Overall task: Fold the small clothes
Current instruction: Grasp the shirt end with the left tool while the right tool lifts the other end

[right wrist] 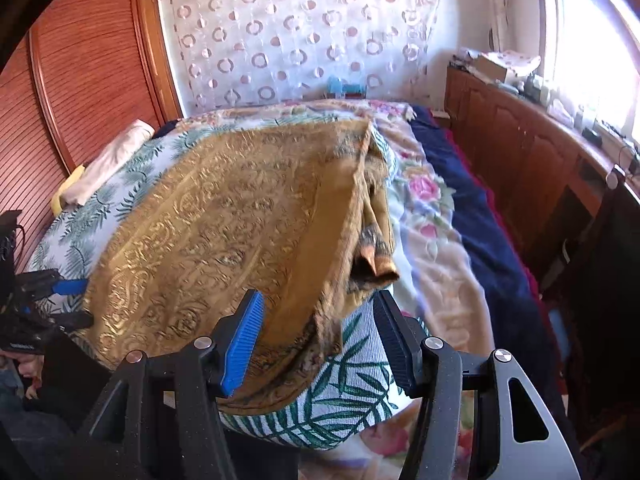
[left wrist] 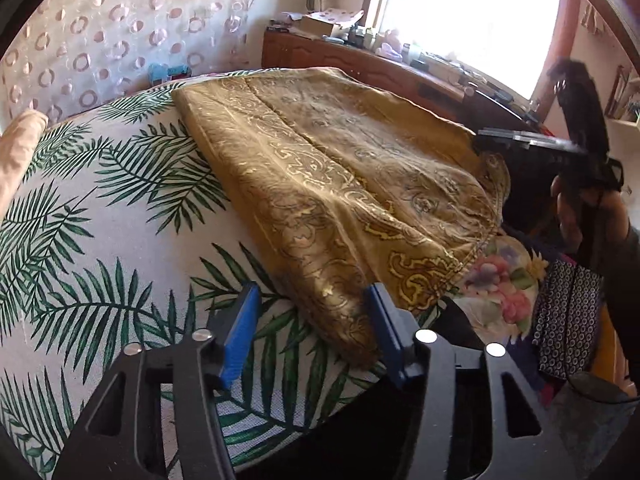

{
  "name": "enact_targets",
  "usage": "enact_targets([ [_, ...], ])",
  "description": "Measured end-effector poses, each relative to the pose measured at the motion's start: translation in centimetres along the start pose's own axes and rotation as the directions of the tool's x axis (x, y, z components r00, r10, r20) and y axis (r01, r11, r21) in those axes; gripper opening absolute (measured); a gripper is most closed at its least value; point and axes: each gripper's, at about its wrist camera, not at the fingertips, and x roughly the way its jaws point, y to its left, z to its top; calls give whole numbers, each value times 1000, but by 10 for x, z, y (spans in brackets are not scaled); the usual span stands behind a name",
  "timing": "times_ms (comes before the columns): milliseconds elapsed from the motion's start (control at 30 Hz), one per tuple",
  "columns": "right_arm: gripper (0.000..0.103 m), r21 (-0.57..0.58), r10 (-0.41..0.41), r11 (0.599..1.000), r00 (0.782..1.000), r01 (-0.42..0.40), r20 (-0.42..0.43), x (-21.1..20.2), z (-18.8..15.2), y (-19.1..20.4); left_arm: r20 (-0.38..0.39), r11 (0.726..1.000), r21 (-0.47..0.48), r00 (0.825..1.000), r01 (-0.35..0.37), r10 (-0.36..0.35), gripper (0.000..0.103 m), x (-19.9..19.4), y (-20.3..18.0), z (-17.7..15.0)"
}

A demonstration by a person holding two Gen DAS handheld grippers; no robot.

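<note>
The gold cloth lies lengthwise away from both grippers, its near corners between the spread, empty fingers (left gripper, right gripper).

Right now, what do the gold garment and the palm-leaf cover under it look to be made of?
Gold garment: looks like a woven brocade-type fabric with a slight metallic sheen; its raised paisley pattern catches the light. Palm-leaf cover: apparently matte printed cotton or canvas, with a visible coarse weave near the left tongs.

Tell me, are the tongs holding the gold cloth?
No. Both tongs, left and right, are open; the gold cloth lies loose on the bed.
</note>
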Motion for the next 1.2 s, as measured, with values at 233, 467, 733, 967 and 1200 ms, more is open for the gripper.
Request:
enact_targets([
  [233,61,-46,83,996,996,-81,41,-18,-4,18,45,994,-18,993,110,-109,6,-10,-7,18],
  [467,62,-111,183,978,982,-176,52,-28,-5,41,181,991,24,974,134,-136,5,-41,-18,81],
  [733,63,-144,210,969,977,-203,37,-15,-10,42,221,993,7,968,121,-120,5,-28,-13,128],
  [967,63,-186,121,974,991,-130,-58,22,-11,37,241,996,-5,966,94,-90,5,-27,-4,140],
  [1200,13,-217,42,974,996,-59,-81,48,12,18,259,996,-37,964,79,-67,5,-31,18,143],
])
